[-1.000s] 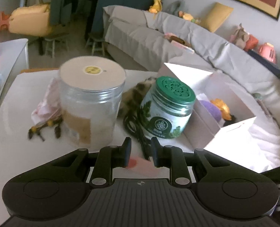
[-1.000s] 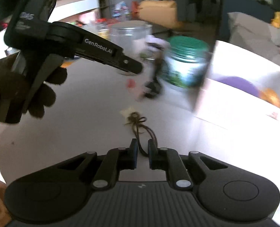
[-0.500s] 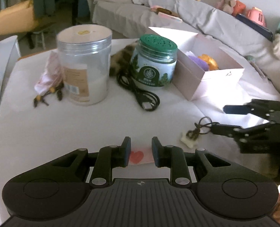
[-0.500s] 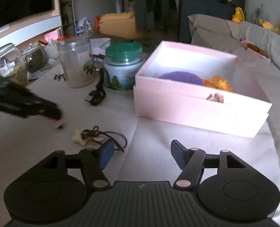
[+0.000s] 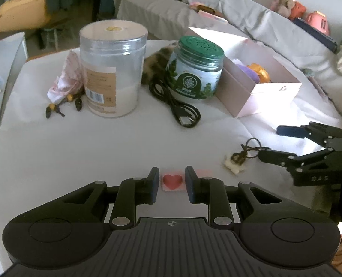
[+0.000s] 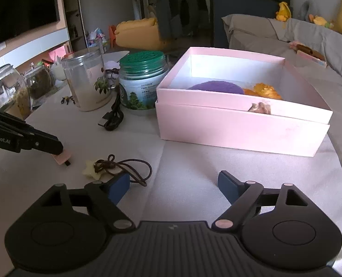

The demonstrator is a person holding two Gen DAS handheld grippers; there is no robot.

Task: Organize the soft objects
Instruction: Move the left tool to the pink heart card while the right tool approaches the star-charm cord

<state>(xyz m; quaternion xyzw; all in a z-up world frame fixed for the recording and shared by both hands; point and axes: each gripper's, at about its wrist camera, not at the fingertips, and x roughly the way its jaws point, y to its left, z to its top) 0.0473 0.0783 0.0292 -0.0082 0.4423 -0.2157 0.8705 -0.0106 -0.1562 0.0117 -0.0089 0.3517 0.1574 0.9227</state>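
A living room with a grey-covered sofa point(image 5: 194, 11) lies behind a white-draped surface point(image 5: 78, 143) crowded with odds and ends. The pink box point(image 6: 240, 129) already holds a purple pad point(image 6: 217, 87), an orange piece point(image 6: 265, 91) and a small brownish tuft at its front wall — so part of the sorting looks done. Left outside are a clear jar point(image 5: 112, 69), a green-lidded jar point(image 5: 197, 69), a black cable point(image 5: 178, 110), a furry mottled thing point(image 5: 157, 60) between the jars, a crumpled pink cloth point(image 5: 67, 78) and two small bee figures point(image 5: 62, 103).

The left gripper point(image 5: 172, 181) has its jaws narrowly set around a small pink tile with a red heart point(image 5: 172, 181); the tile looks pinched, though I cannot tell for sure that the pads press on it. The heart's tip points back toward the gripper.

The right gripper point(image 6: 173, 185) has its jaws opening, nothing between them. Just beside its left finger lies a pale star charm on a brown cord point(image 6: 97, 172), on the surface near the box's front. The cord trails from the star toward the right gripper, its loop lying roughly along the box's front wall. That charm and the tile likely still await boxing.
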